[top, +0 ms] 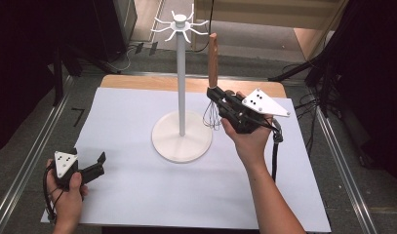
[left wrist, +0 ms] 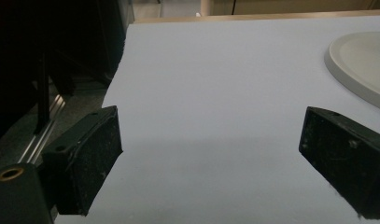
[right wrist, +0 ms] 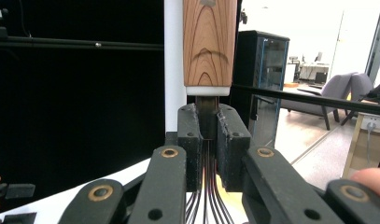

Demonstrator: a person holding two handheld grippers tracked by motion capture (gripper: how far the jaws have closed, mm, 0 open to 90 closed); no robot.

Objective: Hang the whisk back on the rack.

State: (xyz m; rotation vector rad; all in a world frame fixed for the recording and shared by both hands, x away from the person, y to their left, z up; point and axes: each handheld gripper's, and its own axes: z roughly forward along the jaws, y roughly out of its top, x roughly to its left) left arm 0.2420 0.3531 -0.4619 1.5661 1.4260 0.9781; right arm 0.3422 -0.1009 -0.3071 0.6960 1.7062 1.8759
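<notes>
A whisk with a wooden handle [top: 213,58] and dark wire loops [top: 212,117] is held upright, handle up, just right of the white stand's pole [top: 181,87]. My right gripper [top: 215,95] is shut on the whisk's neck; in the right gripper view its jaws clamp the metal collar [right wrist: 207,116] below the wooden handle [right wrist: 209,42]. The stand has a round white base [top: 179,141] and hooked arms at its top [top: 179,22]. My left gripper [top: 101,158] rests low at the table's front left, open with nothing between its fingers [left wrist: 92,158].
A white sheet [top: 137,185] covers the wooden table. The stand's base [left wrist: 360,65] shows at the right of the left gripper view. Metal rails [top: 35,156] run along both table sides, and dark equipment and cables lie beyond the far edge.
</notes>
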